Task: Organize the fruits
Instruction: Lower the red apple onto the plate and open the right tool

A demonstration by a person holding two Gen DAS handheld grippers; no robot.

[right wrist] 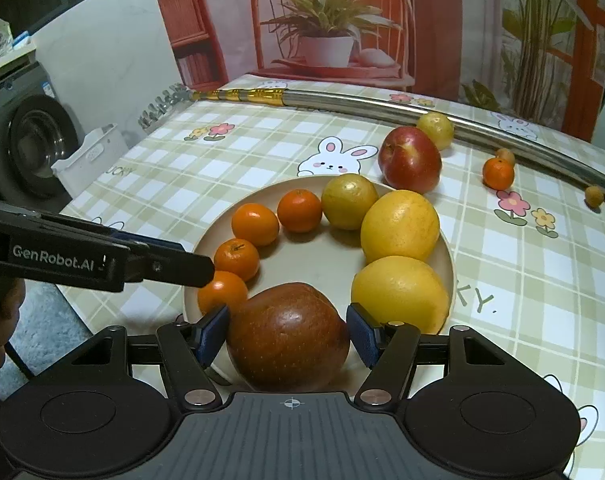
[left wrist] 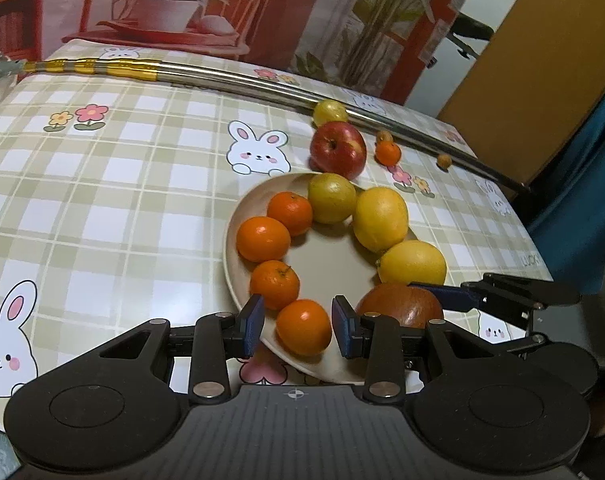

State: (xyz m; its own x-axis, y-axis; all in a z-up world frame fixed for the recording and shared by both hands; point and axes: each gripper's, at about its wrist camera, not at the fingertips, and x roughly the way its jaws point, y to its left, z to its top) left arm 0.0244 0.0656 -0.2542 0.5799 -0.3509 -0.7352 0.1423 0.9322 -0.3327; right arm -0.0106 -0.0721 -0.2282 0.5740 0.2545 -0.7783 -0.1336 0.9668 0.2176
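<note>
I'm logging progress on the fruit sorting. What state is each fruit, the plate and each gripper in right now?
Plate: holds a ring of fruit, centre bare.
Dark apple: on plate, between right gripper fingers.
Nearest mandarin: on plate, between left gripper fingers, gaps visible.
Red apple: off plate, on tablecloth.
Small mandarin: off plate.

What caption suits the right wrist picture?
Right gripper sets a dark red apple on the plate of citrus.
</note>
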